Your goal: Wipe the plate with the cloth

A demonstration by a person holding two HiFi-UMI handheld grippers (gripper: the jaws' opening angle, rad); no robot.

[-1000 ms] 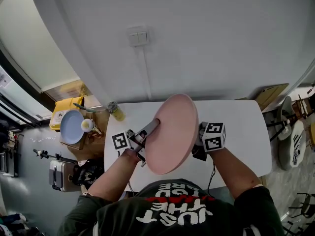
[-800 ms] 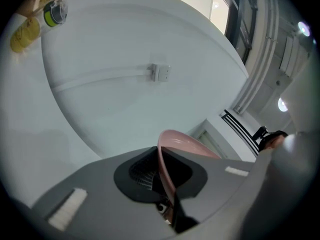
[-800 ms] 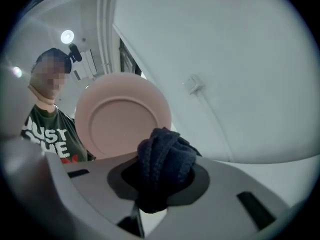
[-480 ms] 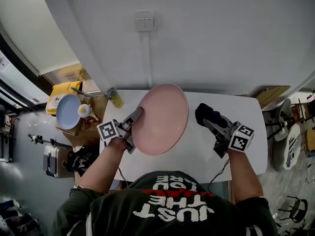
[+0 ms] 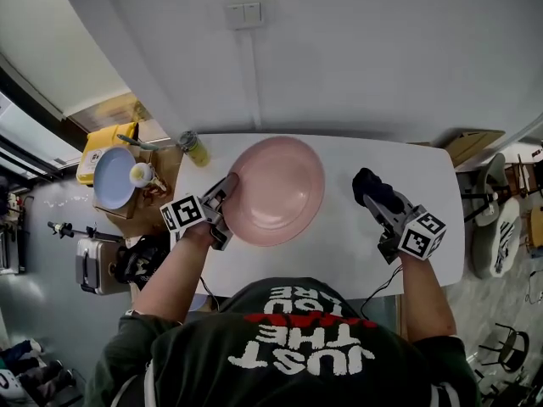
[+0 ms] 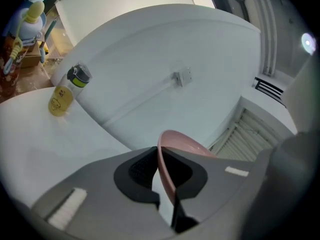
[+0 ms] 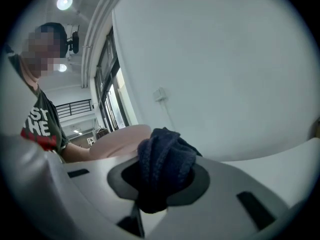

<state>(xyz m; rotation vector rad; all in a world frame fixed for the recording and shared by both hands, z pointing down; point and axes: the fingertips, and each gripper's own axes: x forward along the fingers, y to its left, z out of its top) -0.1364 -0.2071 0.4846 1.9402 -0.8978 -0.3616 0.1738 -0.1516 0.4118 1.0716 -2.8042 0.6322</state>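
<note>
A pink plate [image 5: 276, 192] lies nearly flat over the middle of the white table [image 5: 339, 248]. My left gripper [image 5: 227, 195] is shut on the plate's left rim; in the left gripper view the thin pink rim [image 6: 167, 176] stands edge-on between the dark pads. My right gripper [image 5: 376, 200] is to the right of the plate, apart from it, shut on a bunched dark blue cloth [image 5: 370, 186]. The right gripper view shows the cloth [image 7: 162, 169] filling the jaws, with the plate [image 7: 120, 139] beyond it on the left.
A yellow bottle with a dark cap [image 5: 193, 148] stands at the table's back left corner, also in the left gripper view [image 6: 65, 94]. Left of the table a box carries a light blue plate [image 5: 112, 178] and a small toy. A wall rises behind the table.
The plate has come down from a steep tilt to almost flat over the table, carried left and lower by my left gripper. My right gripper with the cloth has swung out from behind the plate to its right.
</note>
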